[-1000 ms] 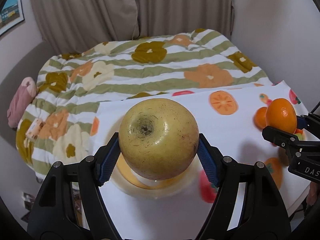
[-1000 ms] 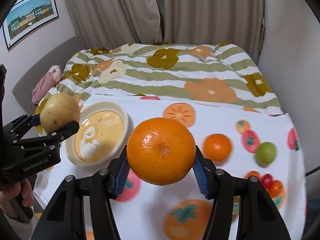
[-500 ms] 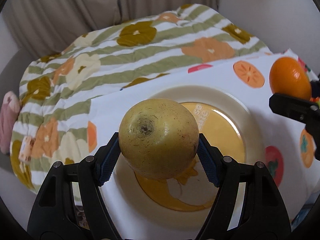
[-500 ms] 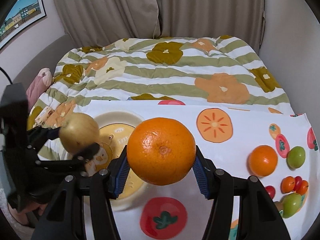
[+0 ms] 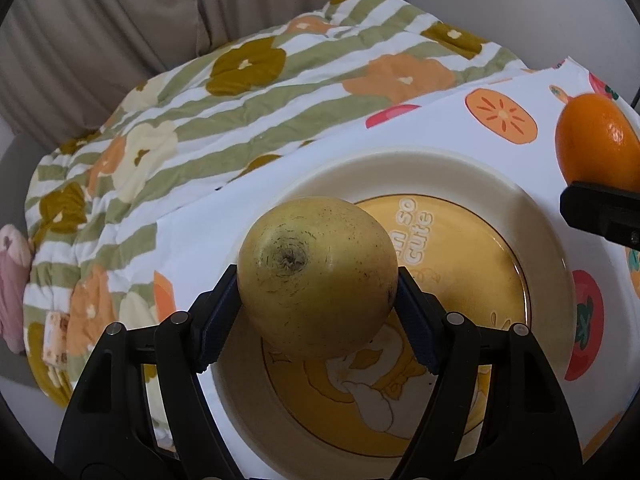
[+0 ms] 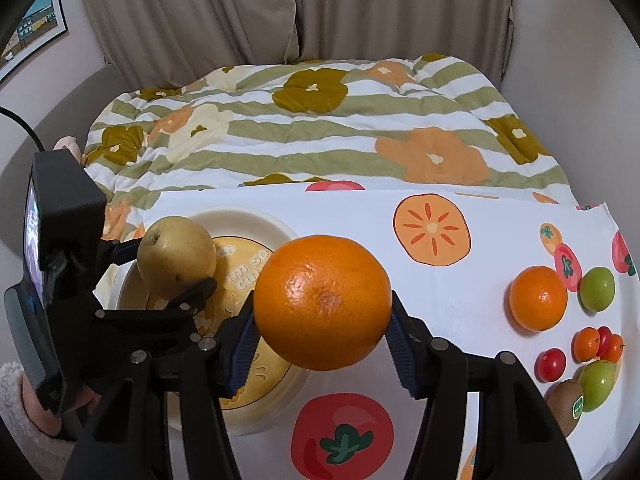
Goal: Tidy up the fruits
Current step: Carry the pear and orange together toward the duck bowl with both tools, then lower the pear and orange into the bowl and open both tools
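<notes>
Pear [image 5: 318, 280], yellow-green, pinched in left claw [image 5: 316, 316], hanging above yellow-centred plate [image 5: 540, 240]. Orange [image 6: 323, 302] clamped in right claw [image 6: 322, 340], over the plate's right rim. Ahead of both claws: fruit-print cloth [image 6: 500, 248] on the bench, then a flowered quilt [image 6: 320, 128]. Well right of right claw: loose orange [image 6: 538, 298], green fruits [image 6: 597, 289], small red and orange ones [image 6: 551, 364], kiwi [image 6: 566, 404] cut off at the edge. Plate lettering partly hidden behind both fruits.
</notes>
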{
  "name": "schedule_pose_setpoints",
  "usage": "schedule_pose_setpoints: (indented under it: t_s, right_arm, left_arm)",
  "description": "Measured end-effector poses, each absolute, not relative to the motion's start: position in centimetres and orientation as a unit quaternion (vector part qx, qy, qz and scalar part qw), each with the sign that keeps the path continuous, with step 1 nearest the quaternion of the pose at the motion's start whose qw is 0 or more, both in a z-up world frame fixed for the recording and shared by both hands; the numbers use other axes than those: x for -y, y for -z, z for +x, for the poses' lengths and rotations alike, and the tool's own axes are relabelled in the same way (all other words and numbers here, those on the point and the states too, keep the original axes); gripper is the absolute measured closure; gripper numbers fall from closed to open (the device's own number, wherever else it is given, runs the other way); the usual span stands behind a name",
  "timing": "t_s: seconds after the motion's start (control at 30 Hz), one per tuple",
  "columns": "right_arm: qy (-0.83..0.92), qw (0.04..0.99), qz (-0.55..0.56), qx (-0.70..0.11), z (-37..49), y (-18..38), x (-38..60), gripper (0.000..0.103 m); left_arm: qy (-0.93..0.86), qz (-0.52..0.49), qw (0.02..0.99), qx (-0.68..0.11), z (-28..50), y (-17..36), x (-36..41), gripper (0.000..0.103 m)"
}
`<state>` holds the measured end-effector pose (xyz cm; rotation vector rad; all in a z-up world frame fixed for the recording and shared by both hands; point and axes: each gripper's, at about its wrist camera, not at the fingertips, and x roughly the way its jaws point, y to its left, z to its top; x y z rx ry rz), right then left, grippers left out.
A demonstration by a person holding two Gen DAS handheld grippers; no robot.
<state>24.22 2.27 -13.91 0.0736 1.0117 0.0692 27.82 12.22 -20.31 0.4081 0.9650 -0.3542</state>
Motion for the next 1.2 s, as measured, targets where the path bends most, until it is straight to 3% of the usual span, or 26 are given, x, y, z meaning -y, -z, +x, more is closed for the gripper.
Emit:
schedule_pose_setpoints:
  t_s: [0.07, 0.13, 0.67, 1.2]
  right_arm:
    - [-0.033, 0.874, 0.037, -0.483, 24.2, 13.8, -2.3, 0.049]
    - [-0.035, 0.876, 0.038, -0.480, 24.2, 13.6, -2.3, 0.049]
    - [-0.105, 0.880, -0.007, -0.463, 24.7, 12.4, -3.6, 0.049]
    - [-0.199, 0.867, -0.072, -0.452, 27.1, 16.5, -6.5, 0.049]
  left_arm:
    - [0.173, 0.189, 0.857, -0.448, 27.7, 19.7, -12.4, 0.018]
    - [0.179, 0.176, 0.865, -0.435, 27.6, 18.5, -12.7, 0.000]
    - [0.135, 0.126, 0.876, -0.445, 26.2, 16.1, -16.6, 0.000]
    - [0.100, 0.125, 0.867, -0.472, 25.3, 17.8, -18.8, 0.000]
